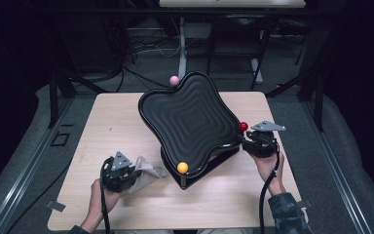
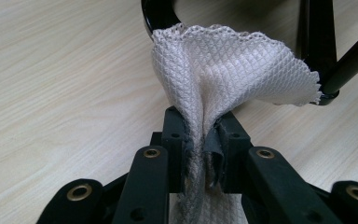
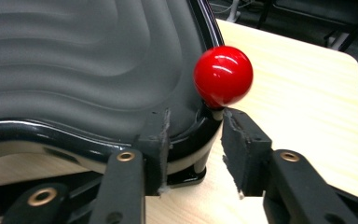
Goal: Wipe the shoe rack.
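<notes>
High view: cloth and tray gripped

Soft, light cloth (image 2: 223,65) was clamped in the left gripper (image 2: 204,140) near the table's (image 1: 102,117) front-left. The rigid, glossy tray (image 1: 190,117), mid-table, was pinched at its rim corner under the red knob (image 3: 223,75) by the right gripper (image 3: 193,135); the rim was judged slippery.

No readable text, label, brand, number or sign anywhere.
</notes>
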The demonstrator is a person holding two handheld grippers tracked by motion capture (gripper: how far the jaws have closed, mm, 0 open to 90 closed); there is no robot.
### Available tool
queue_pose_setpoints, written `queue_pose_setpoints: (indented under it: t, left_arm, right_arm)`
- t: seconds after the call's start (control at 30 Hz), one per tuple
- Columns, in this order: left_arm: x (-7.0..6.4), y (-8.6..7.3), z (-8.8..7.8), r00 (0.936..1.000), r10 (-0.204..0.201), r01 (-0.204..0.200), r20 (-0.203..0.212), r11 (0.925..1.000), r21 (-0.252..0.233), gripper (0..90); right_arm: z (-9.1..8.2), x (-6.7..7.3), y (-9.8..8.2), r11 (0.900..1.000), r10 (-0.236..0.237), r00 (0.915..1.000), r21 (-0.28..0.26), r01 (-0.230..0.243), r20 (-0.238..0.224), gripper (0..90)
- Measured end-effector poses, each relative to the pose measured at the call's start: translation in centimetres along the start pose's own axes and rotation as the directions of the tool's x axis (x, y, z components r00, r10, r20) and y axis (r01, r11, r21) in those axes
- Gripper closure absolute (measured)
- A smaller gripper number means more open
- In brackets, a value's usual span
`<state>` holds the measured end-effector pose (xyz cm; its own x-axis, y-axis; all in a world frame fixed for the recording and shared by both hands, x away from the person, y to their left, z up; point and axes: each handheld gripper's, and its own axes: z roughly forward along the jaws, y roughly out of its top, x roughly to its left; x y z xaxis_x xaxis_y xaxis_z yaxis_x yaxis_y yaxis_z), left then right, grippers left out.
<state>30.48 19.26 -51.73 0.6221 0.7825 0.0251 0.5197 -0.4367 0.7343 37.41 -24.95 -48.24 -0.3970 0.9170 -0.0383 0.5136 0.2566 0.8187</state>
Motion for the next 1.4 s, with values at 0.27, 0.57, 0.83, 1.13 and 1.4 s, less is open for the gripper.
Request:
queue_pose_setpoints:
  t: [0.27,0.57,0.83,1.13,1.4]
  left_arm:
    - [-0.3,0.1,0.1,0.9999,0.008,-0.008,0.007,0.9999,-0.008,76.5]
    - [-0.4,-0.1,0.1,0.9999,0.008,-0.008,0.008,0.9999,-0.008,76.5]
    - [-0.5,0.0,0.1,0.9998,0.014,-0.014,0.012,0.9999,-0.008,76.4]
    - [-0.6,0.0,0.1,0.9997,0.016,-0.016,0.019,0.9998,-0.010,76.4]
    - [-0.8,0.0,0.1,0.9995,0.018,-0.018,0.024,0.9997,-0.019,76.4]
  right_arm:
    - [-2.1,4.4,1.2,0.997,-0.075,0.9915,-0.010,0.074,-0.106,44.8]
    - [-2.9,11.4,1.5,0.985,-0.170,0.9402,-0.030,0.169,-0.295,20.6]
    - [-2.2,15.3,1.3,0.977,-0.211,0.8914,-0.054,0.207,-0.401,29.9]
    - [-1.2,17.6,1.0,0.967,-0.252,0.8734,-0.065,0.248,-0.417,53.1]
    - [-1.4,17.3,0.9,0.957,-0.286,0.8766,-0.069,0.282,-0.387,59.5]
